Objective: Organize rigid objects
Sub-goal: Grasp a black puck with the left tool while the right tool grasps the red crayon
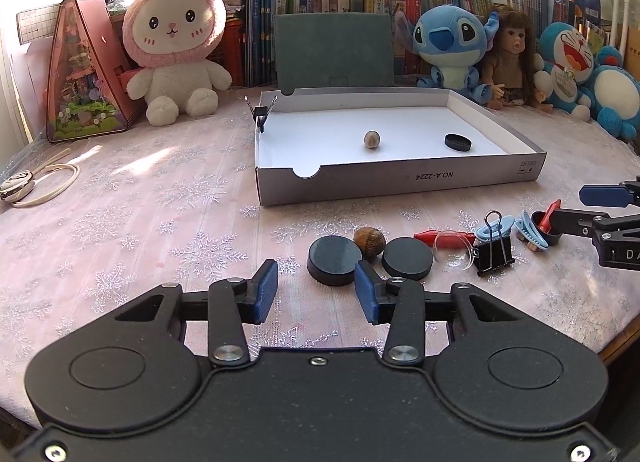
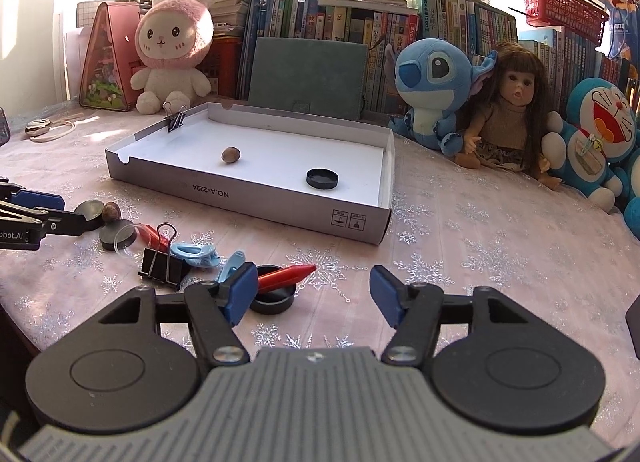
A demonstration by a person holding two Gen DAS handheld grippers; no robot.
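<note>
1. A shallow white cardboard tray [image 1: 400, 178] lies on the snowflake-patterned tablecloth [image 1: 140, 222]; its near wall bears the print "NO.A-2224", upside down from both cameras, with two small pictogram squares at that wall's right end.
2. Inside the tray rest a small nut [image 1: 371, 139] near the middle and a black round cap [image 1: 457, 142] toward the right wall. A black binder clip [image 1: 261, 112] is clipped on the tray's left wall.
3. In front of the tray, on the cloth, lie the loose pieces: two black discs [image 1: 334, 260] [image 1: 407, 258] with a brown walnut [image 1: 369, 240] between and just behind them, then to the right a red crayon [image 1: 436, 237], a clear plastic ring [image 1: 454, 248], another black binder clip [image 1: 495, 252] and light-blue hair clips [image 1: 530, 230].
4. Farther right of those, an upturned black cap [image 2: 273, 295] holds a second red crayon [image 2: 286, 276] lying across it.
5. The left gripper [image 1: 316, 292] sits in front of the tray, jaws partly open with nothing between them; its right pad is just at the near edge of the left disc.
6. The right gripper [image 2: 314, 294] stands wider apart and empty, its left pad just beside the cap with the crayon. Lettering "obot.AI" shows on the left gripper's side in the right wrist view.
7. Behind the tray stand book rows; their spine writing is too small to read.
</note>
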